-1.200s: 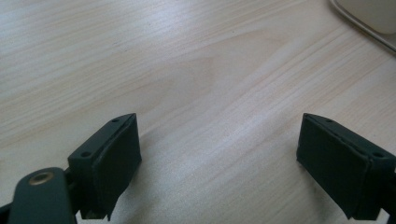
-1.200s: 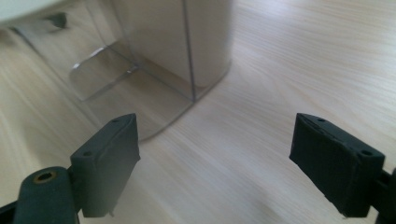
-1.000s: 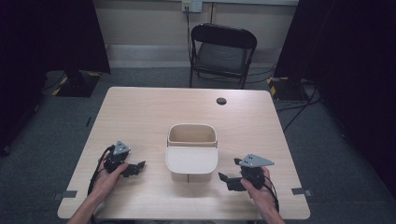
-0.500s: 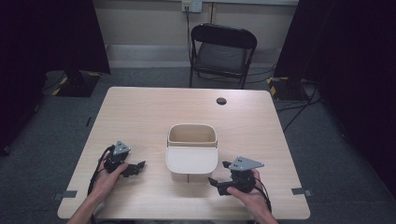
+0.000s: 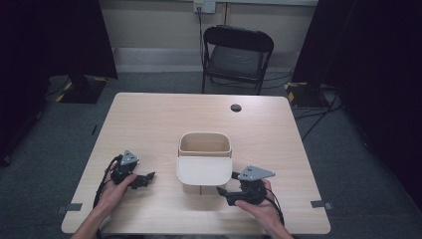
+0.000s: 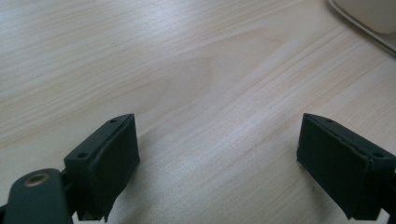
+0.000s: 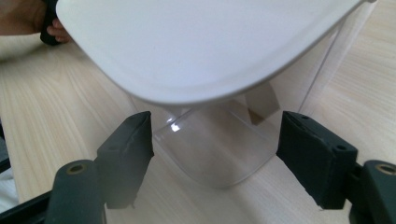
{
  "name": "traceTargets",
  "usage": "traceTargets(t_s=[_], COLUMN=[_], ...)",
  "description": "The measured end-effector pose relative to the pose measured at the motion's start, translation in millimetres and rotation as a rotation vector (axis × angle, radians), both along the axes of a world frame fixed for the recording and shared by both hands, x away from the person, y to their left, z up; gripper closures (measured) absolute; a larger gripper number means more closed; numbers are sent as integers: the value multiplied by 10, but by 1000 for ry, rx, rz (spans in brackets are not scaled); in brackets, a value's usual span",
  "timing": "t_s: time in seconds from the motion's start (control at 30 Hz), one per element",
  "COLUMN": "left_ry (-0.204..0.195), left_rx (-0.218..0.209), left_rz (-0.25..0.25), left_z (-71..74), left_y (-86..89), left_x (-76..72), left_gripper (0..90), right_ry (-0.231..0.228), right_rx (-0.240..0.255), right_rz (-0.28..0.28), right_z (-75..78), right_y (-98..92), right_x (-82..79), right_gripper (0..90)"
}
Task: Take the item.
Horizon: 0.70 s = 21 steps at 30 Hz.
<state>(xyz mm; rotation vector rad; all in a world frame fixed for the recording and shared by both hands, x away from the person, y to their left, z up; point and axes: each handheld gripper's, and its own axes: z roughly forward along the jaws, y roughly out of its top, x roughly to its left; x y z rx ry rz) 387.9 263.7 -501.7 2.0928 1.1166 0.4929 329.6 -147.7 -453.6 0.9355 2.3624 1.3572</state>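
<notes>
Two sets of tongs low over a pale wooden bench [image 5: 149, 119], one in each hand. Left tongs [image 5: 144, 179] spread wide, jaws apart with bare wood grain between them, clamped on nothing; left hand [image 5: 115, 191] wrapped round the body, grey three-cornered plate on top, cable looping back toward the near bench edge. Just off to the right of these tongs, a clear container [image 5: 204, 162] with a white lid [image 5: 204, 170], its corner visible at the upper right of the left gripper view [image 6: 369, 14].

Right tongs [image 5: 225, 192] also spread wide, jaws apart, nothing pinched. Directly ahead of them, close up, the container's rounded clear corner [image 7: 219, 149] standing on the bench between the two jaw tips but touching neither, as far as can be told. Above that corner, the white lid [image 7: 196, 42] tilted and overhanging toward these tongs. Right hand [image 5: 261, 204] behind, cable trailing toward the near edge.

Far beyond both tongs, a small dark round spot [image 5: 236, 107] near the far bench edge, and past it a black folding chair [image 5: 238, 52] on grey floor.
</notes>
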Motion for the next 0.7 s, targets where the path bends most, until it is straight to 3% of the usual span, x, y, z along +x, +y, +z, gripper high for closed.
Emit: traceTargets(t_s=[0.7], left_ry=[3], left_rx=[-2], left_rz=[0], left_z=[-1], left_y=[-7], left_x=[1], left_gripper=[105], right_ry=[-43], right_rx=[40], right_rz=[0], right_z=[103], right_y=[-31], right_x=[2], right_gripper=[277])
